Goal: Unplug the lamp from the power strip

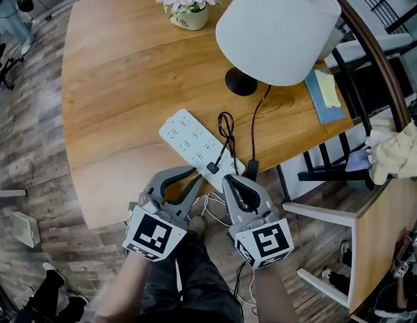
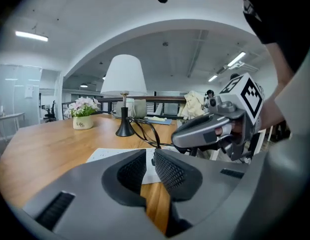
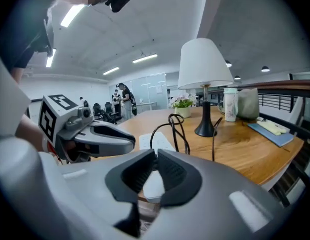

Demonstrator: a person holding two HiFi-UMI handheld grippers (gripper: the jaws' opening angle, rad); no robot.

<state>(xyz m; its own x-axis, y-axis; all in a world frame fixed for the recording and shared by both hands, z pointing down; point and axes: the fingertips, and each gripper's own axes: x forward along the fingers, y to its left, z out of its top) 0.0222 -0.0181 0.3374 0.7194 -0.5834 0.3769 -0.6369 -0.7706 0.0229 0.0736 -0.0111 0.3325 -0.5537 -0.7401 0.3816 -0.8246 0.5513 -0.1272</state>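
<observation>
Jaws clenched empty on left gripper (image 2: 149,155) and right gripper (image 3: 157,155) — plug (image 1: 212,167) clearest overhead

Bright, even light falls from ceiling strip lights (image 2: 32,35). Shadows are soft. Gripper views bend and darken at the edges.

Our grey left gripper (image 1: 195,176) and right gripper (image 1: 230,179) bear black-and-white marker cubes (image 1: 151,235); our dark trousers (image 1: 191,284) show bottom centre.
</observation>
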